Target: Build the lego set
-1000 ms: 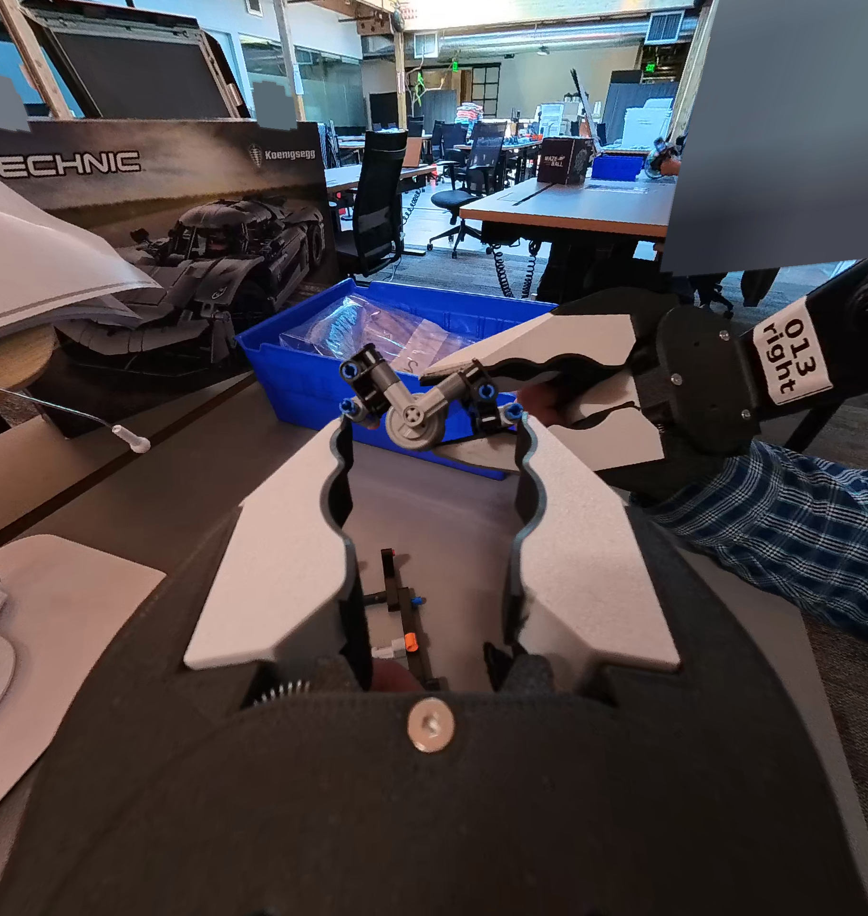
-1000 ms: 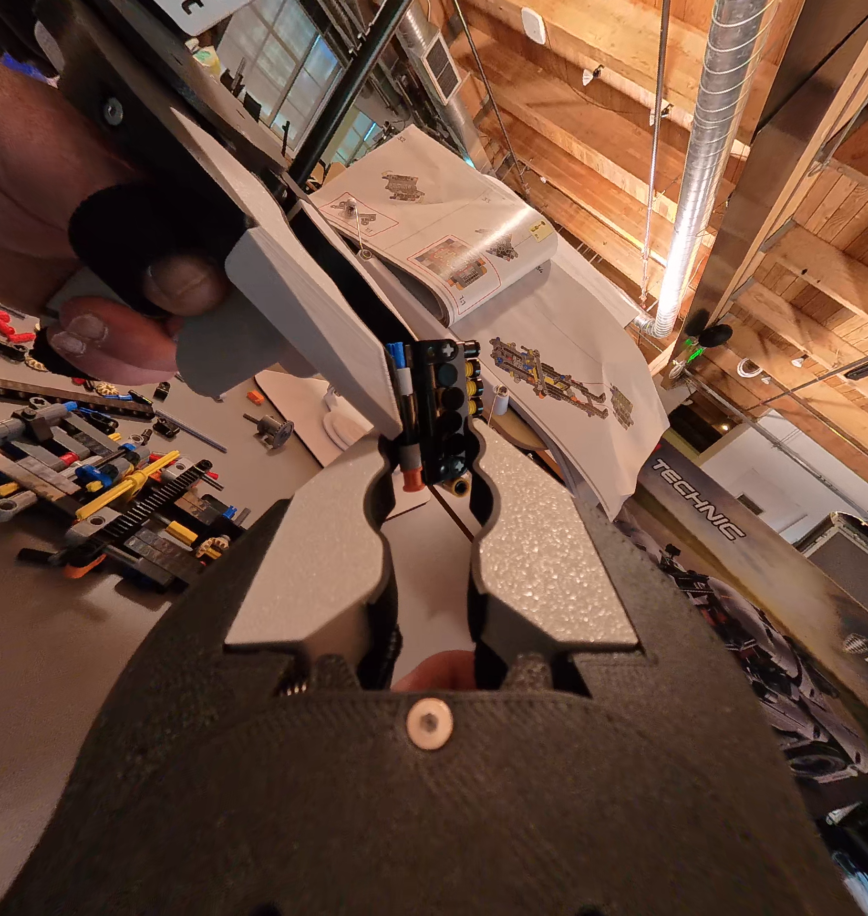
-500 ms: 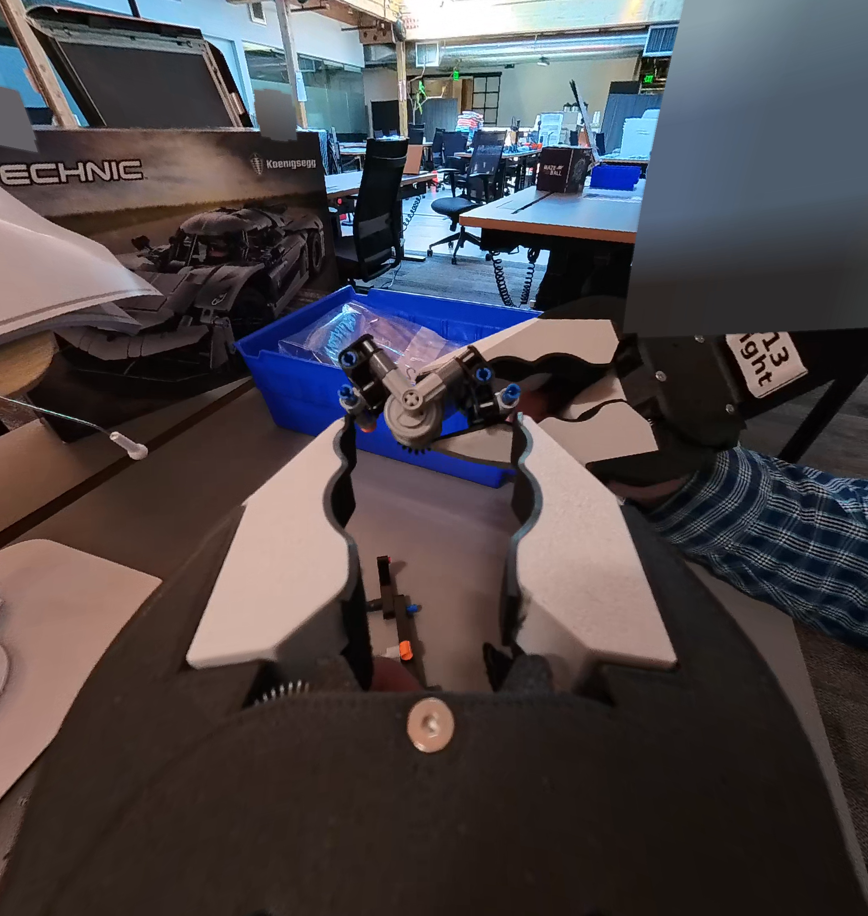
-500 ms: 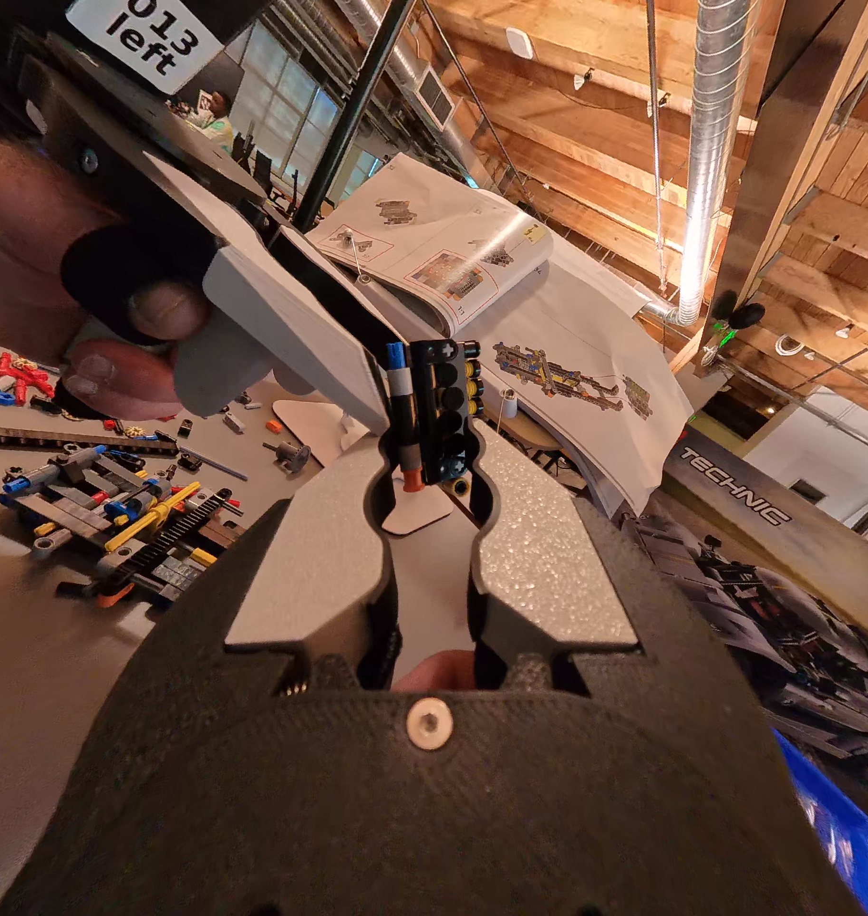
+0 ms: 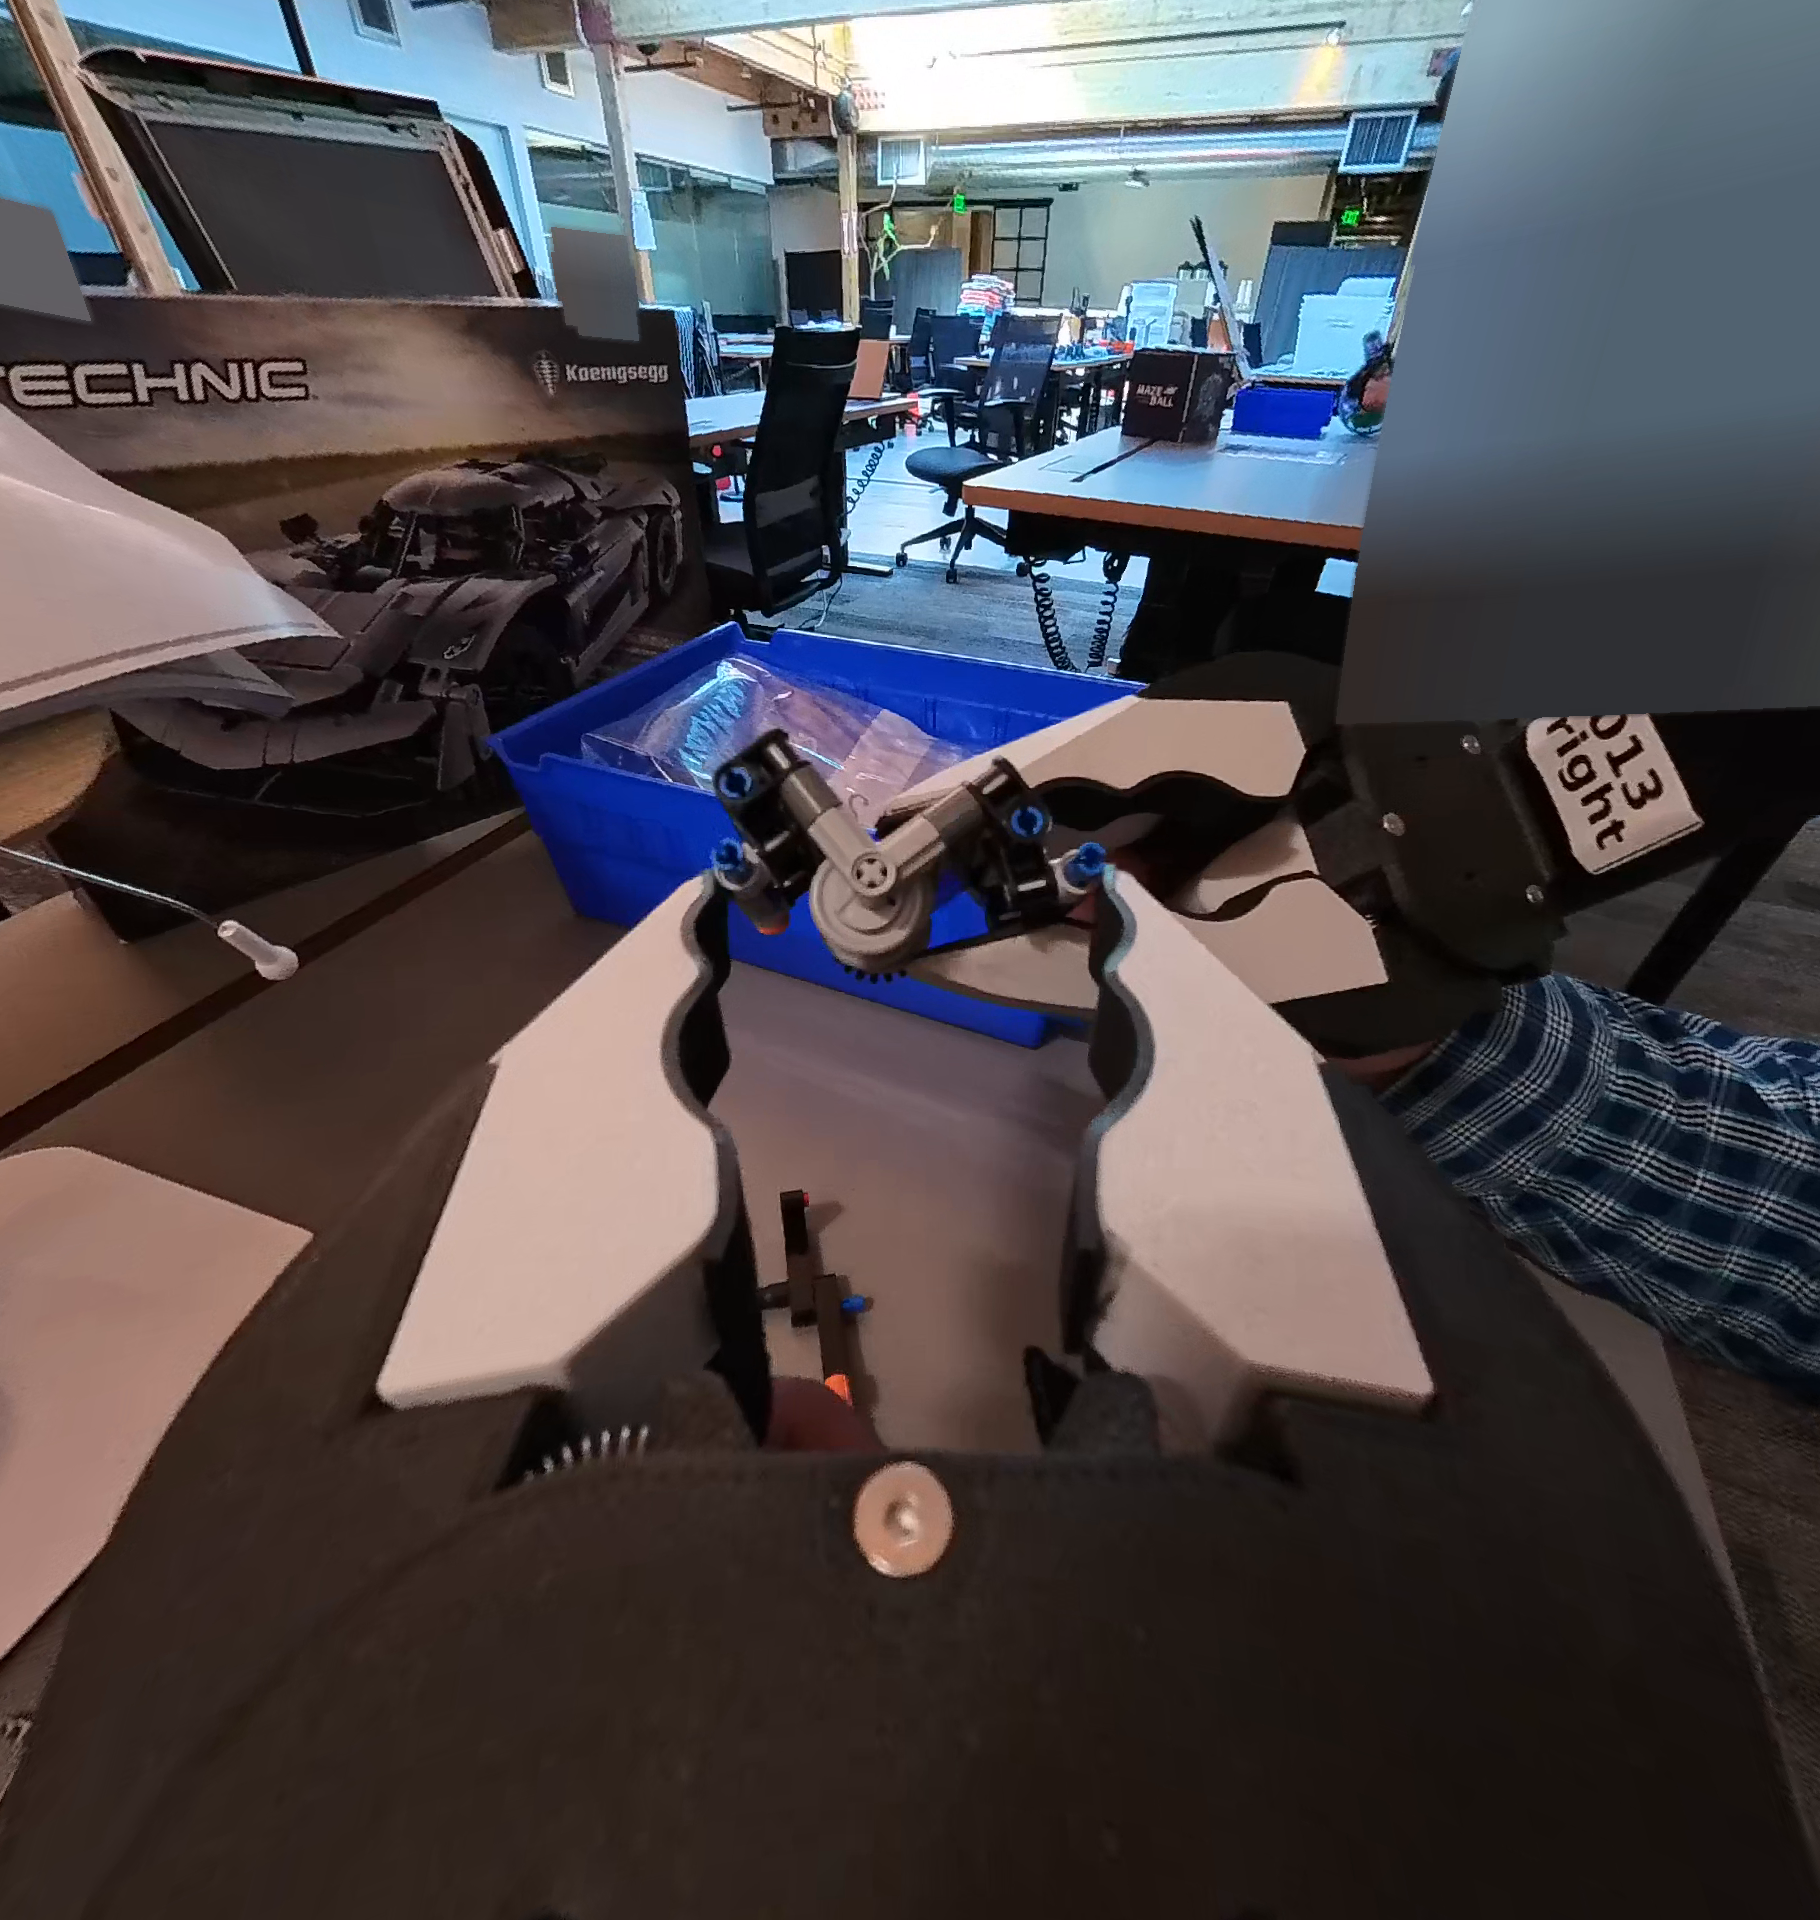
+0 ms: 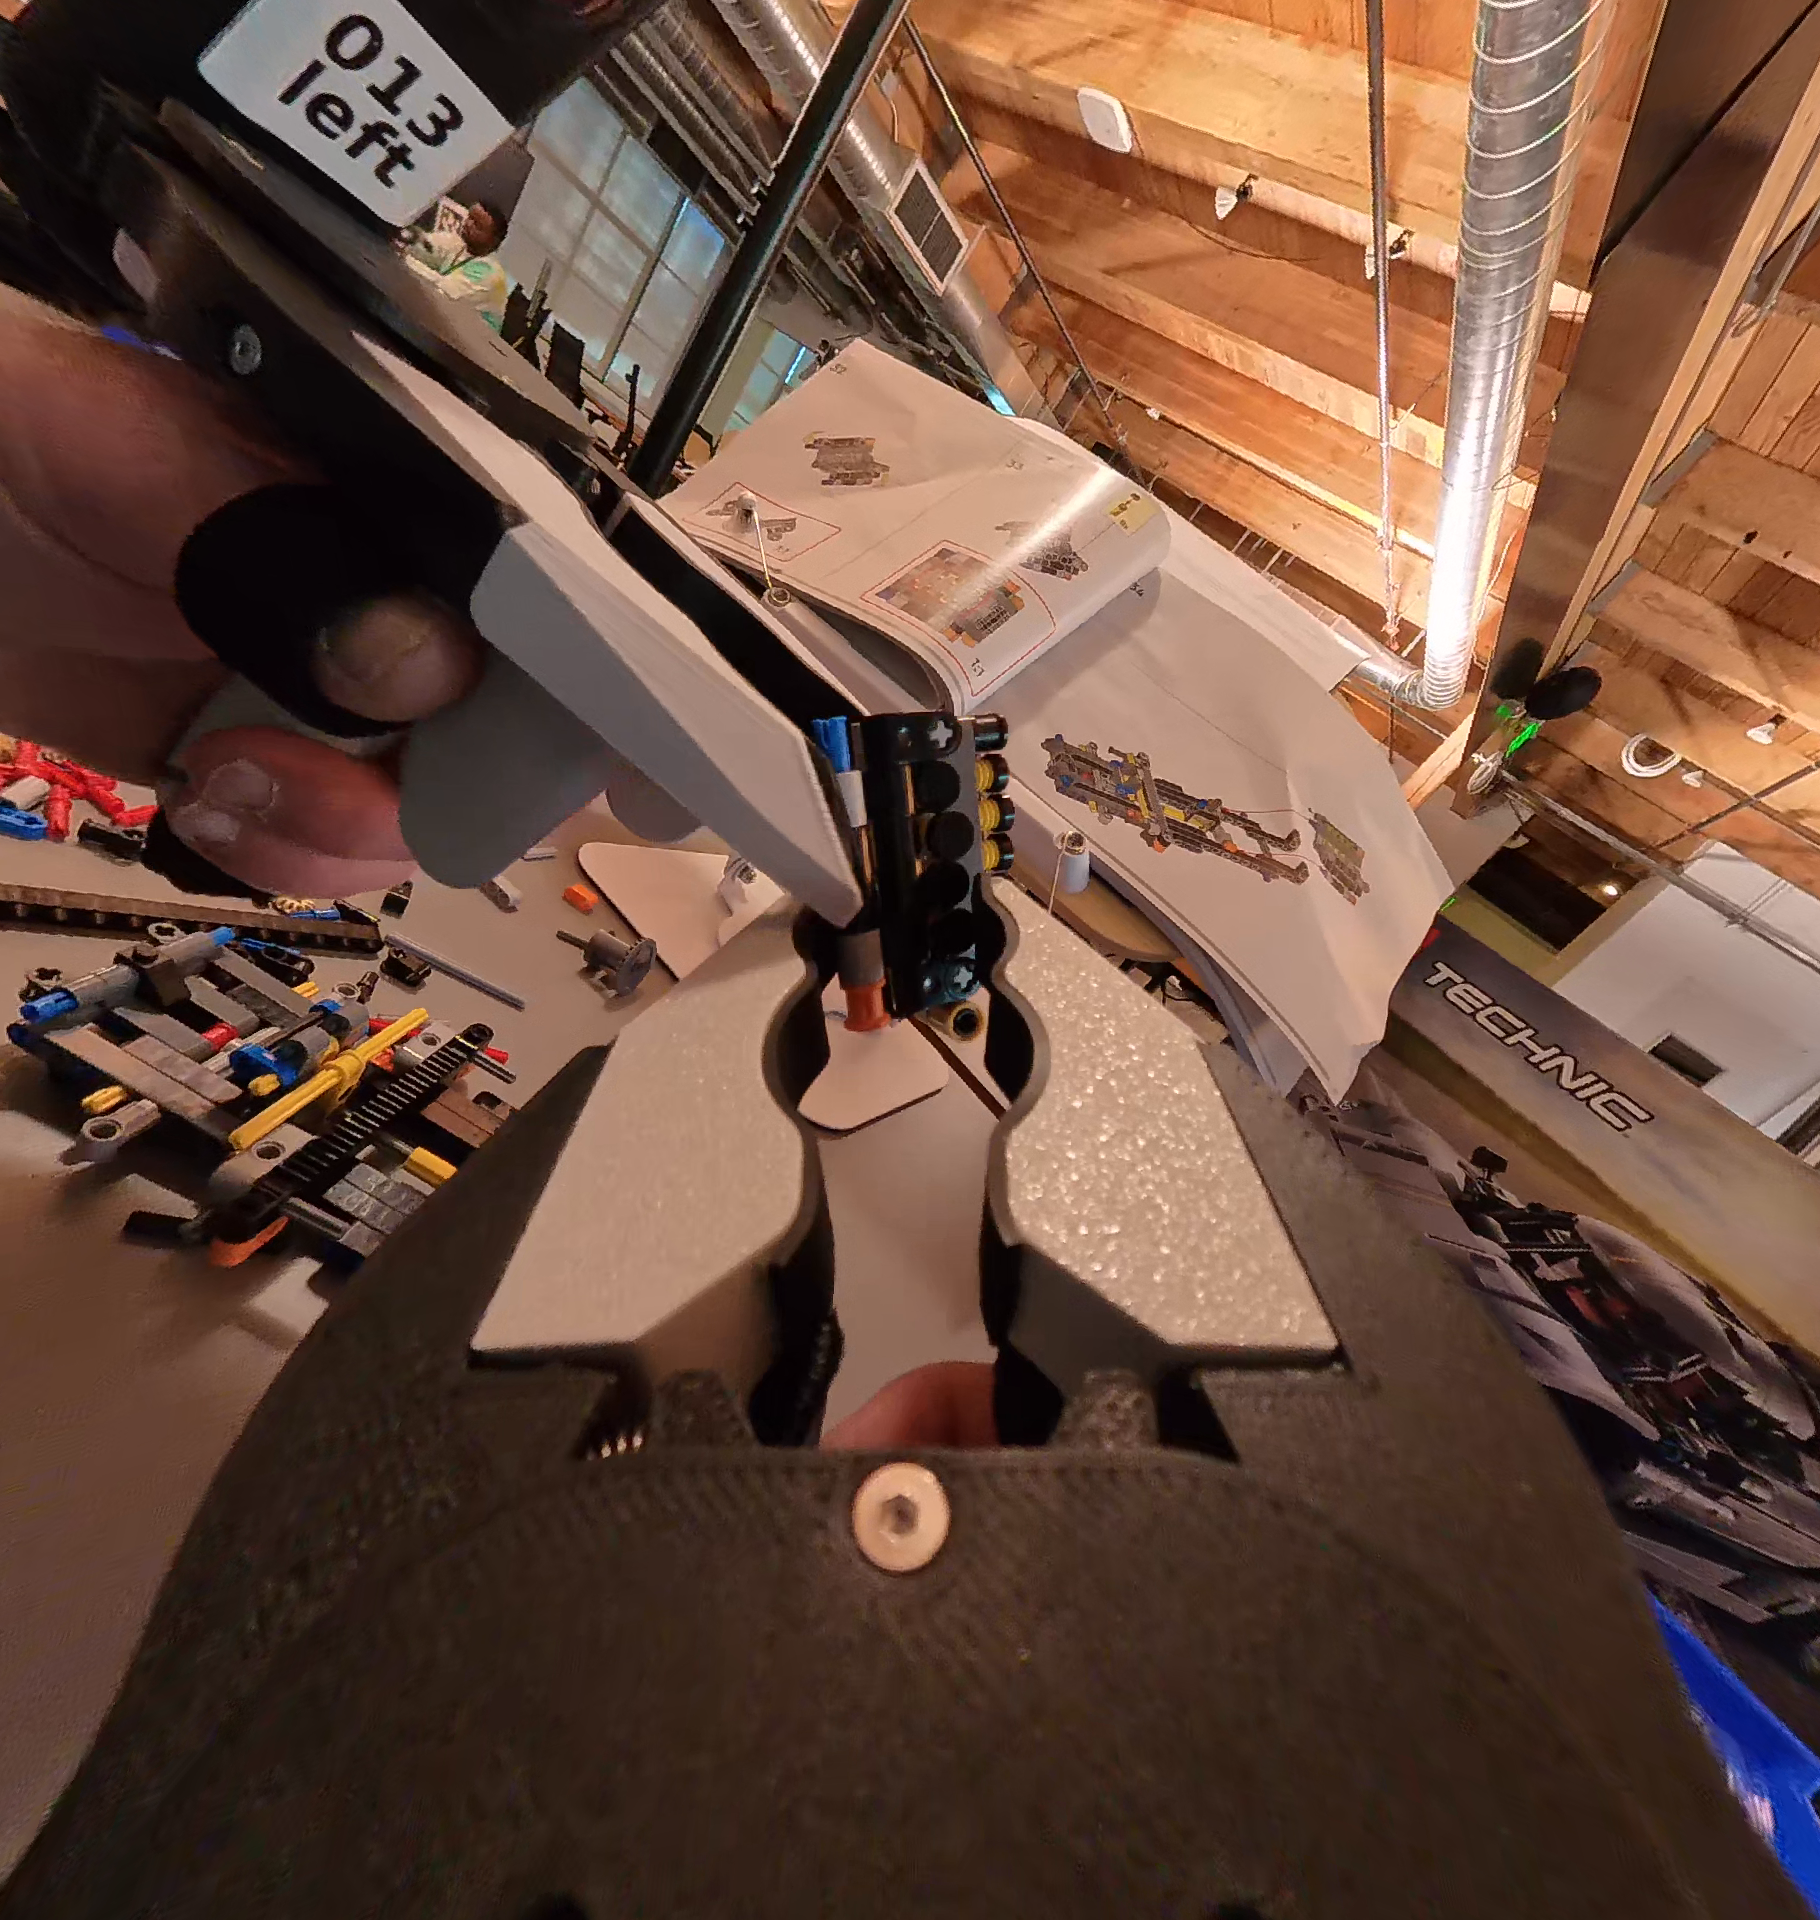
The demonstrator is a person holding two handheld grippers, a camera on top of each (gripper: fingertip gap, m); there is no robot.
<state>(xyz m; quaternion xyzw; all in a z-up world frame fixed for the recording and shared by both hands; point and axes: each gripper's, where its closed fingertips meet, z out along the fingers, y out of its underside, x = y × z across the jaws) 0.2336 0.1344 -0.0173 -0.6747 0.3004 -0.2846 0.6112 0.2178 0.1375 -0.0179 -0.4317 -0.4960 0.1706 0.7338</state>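
- Holding one small lego assembly (image 5: 870,899) in the air above the table (image 6: 95,1371), both tools share it: the right gripper (image 6: 911,966) is clenched on its black end, and the left gripper (image 5: 901,883) appears to pinch it across its tips, one blue pin against each finger
- Compared with a second ago, the pair has swung round together; the right view now looks lower, taking in more of the table, and the blue bin's corner has come into view at the bottom right
- The assembly keeps its place between both sets of tips, and no part has been added or dropped
- My reading is that this is a turn to check or line up the piece, not a joining step, so the build stands where it was
- Counted: two grippers, one held assembly with one grey wheel in the middle, four blue pins showing in the left view and three yellow pins in the right view
- Counted on the table: one part-built frame (image 6: 262,1081), one blue bin (image 5: 615,831) holding clear bags, one set box (image 5: 418,468), one open booklet (image 6: 989,540), and one small black part (image 5: 818,1288) lying under the left gripper
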